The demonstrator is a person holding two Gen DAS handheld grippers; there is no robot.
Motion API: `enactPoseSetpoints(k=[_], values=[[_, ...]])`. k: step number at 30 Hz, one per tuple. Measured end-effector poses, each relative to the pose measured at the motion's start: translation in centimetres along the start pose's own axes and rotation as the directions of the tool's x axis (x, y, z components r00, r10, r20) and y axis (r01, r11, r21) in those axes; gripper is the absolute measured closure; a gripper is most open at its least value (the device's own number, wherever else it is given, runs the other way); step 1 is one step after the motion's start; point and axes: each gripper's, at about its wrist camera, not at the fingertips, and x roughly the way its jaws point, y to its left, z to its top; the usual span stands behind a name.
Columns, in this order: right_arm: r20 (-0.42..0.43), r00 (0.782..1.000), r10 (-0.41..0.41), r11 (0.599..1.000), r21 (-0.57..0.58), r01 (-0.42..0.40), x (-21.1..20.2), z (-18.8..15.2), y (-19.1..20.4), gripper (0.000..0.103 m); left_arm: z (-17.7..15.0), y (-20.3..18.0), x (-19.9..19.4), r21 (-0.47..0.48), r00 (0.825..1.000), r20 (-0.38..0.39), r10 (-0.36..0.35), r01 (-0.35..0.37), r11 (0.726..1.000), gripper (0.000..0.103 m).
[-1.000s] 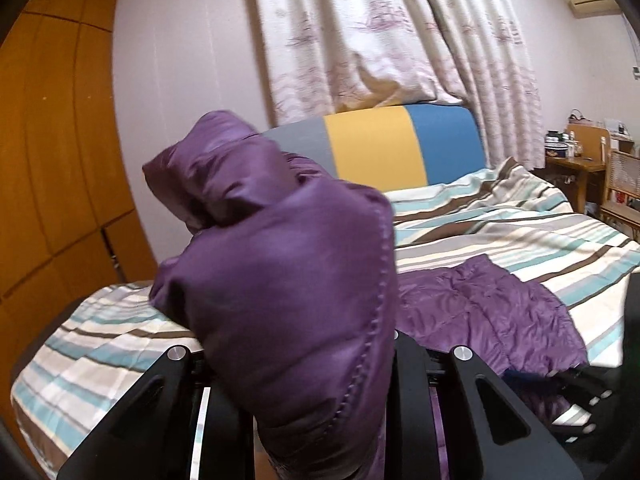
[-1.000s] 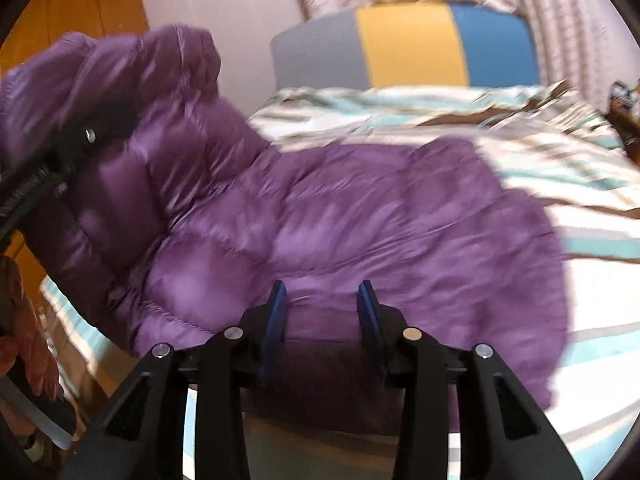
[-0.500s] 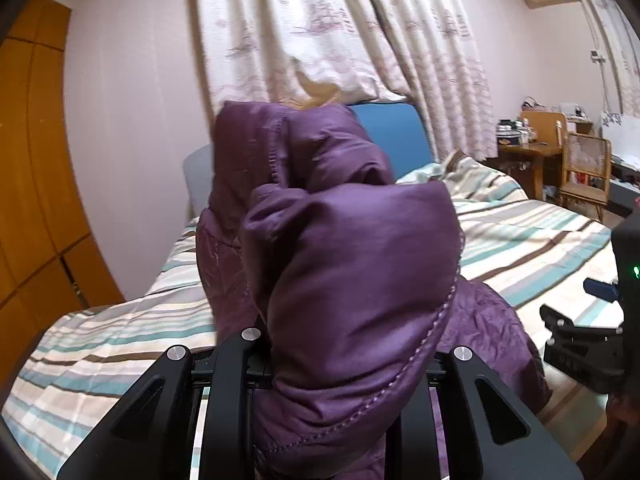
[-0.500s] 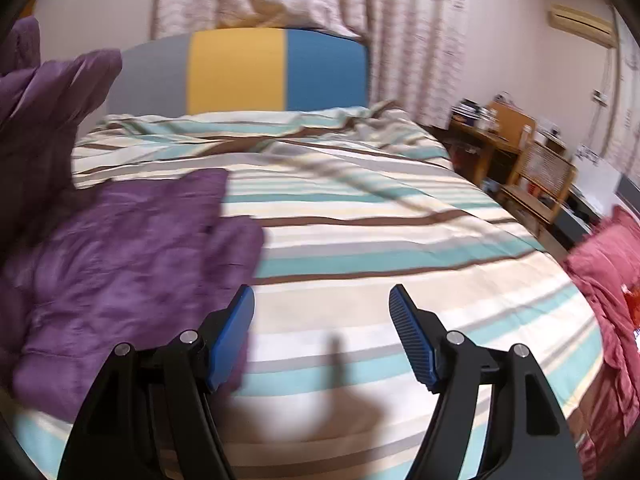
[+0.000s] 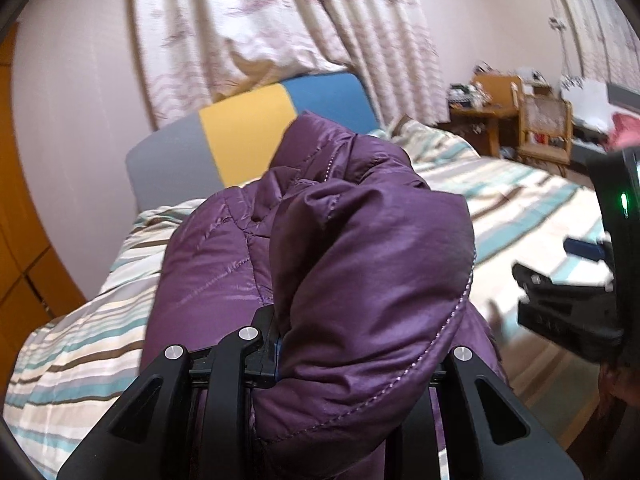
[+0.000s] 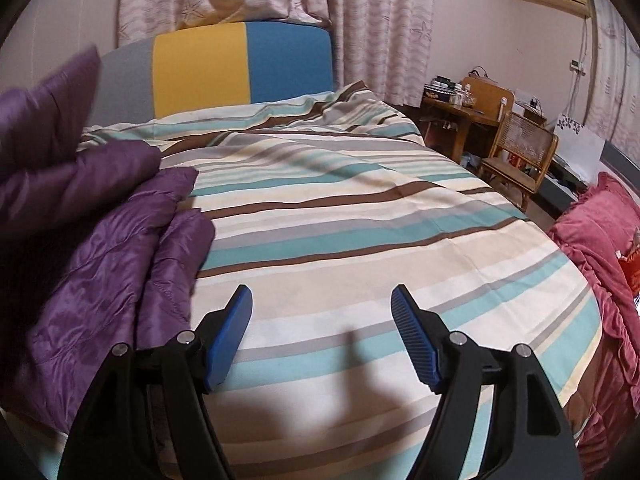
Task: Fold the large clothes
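Observation:
A purple quilted jacket (image 5: 360, 240) fills the middle of the left wrist view, bunched up and lifted off the bed. My left gripper (image 5: 352, 344) is shut on a thick fold of it, and the cloth hides the fingertips. In the right wrist view the rest of the jacket (image 6: 112, 248) lies on the left side of the bed, with its raised part at the far left. My right gripper (image 6: 322, 294) stands open over bare striped bedspread, just right of the jacket's edge, with nothing between its blue pads (image 6: 412, 336).
The bed (image 6: 360, 220) has a striped cover and a grey, yellow and blue headboard (image 6: 240, 64). A pink blanket (image 6: 592, 240) lies at its right edge. A wooden desk (image 6: 460, 116) and cane chair (image 6: 520, 152) stand beyond. A wooden wardrobe (image 5: 16, 240) is at left.
My right gripper has let go of the jacket, opened wide and swung right over the bare bedspread. My left gripper has carried its fold across and slightly down, still shut on it.

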Motion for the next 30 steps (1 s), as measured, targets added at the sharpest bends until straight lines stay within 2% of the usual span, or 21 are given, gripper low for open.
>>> enactPoseSetpoints(k=[5, 8, 9, 10, 12, 14, 15, 16, 18, 21, 25, 28, 30], values=[[-0.002, 0.998, -0.064, 0.998, 0.004, 0.064, 0.1, 0.0, -1.1, 0.031, -0.8, -2.1, 1.1, 0.037, 0.999, -0.023, -0.029, 0.030, 0.999, 0.078], [-0.011, 0.996, -0.091, 0.996, 0.013, 0.091, 0.3, 0.0, -1.7, 0.031, -1.5, -3.4, 1.6, 0.059, 0.996, -0.037, -0.081, 0.083, 0.995, 0.048], [-0.017, 0.996, -0.092, 0.996, 0.017, 0.093, 0.4, -0.1, -1.8, 0.031, -1.8, -3.9, 1.8, 0.071, 0.991, -0.049, -0.121, 0.124, 0.990, 0.031], [-0.020, 0.996, -0.092, 0.996, 0.019, 0.092, 0.4, -0.1, -1.9, 0.031, -2.0, -4.4, 1.8, 0.084, 0.988, -0.056, -0.143, 0.148, 0.985, 0.027], [-0.023, 0.996, -0.087, 0.996, 0.022, 0.087, 0.4, -0.1, -2.0, 0.031, -2.1, -4.5, 1.5, 0.091, 0.985, -0.051, -0.163, 0.167, 0.982, 0.027], [-0.019, 0.996, -0.084, 0.996, 0.019, 0.084, 0.2, -0.2, -1.9, 0.031, -1.7, -3.6, 1.0, 0.039, 0.977, -0.035, -0.211, 0.212, 0.976, 0.027], [-0.020, 0.996, -0.084, 0.996, 0.018, 0.084, 0.2, -0.1, -1.9, 0.031, -1.5, -3.1, 0.7, 0.004, 0.971, -0.028, -0.236, 0.236, 0.972, 0.022], [-0.021, 0.996, -0.082, 0.996, 0.017, 0.082, 0.1, -0.1, -1.8, 0.031, -1.3, -2.5, 0.3, -0.029, 0.963, -0.021, -0.269, 0.268, 0.963, 0.018], [-0.022, 0.997, -0.077, 0.997, 0.018, 0.078, 0.1, -0.2, -1.8, 0.030, -1.1, -1.7, -0.7, -0.076, 0.950, 0.010, -0.312, 0.312, 0.947, 0.017], [-0.024, 0.997, -0.070, 0.997, 0.009, 0.071, 0.0, -0.2, -1.5, 0.030, -0.8, -1.3, -2.1, -0.101, 0.934, 0.037, -0.356, 0.358, 0.928, 0.017], [-0.020, 0.998, -0.063, 0.998, -0.001, 0.063, -0.3, -0.2, -1.2, 0.030, -0.7, -0.2, -4.7, -0.120, 0.903, 0.100, -0.418, 0.428, 0.896, 0.011], [-0.020, 0.998, -0.059, 0.998, -0.010, 0.059, -0.5, -0.2, -1.0, 0.030, -0.6, 1.1, -6.0, -0.137, 0.895, 0.145, -0.421, 0.440, 0.888, 0.011], [-0.020, 0.998, -0.054, 0.998, -0.013, 0.053, -0.6, -0.1, -0.9, 0.030, -0.6, 2.8, -6.5, -0.183, 0.907, 0.176, -0.384, 0.413, 0.892, 0.011]])
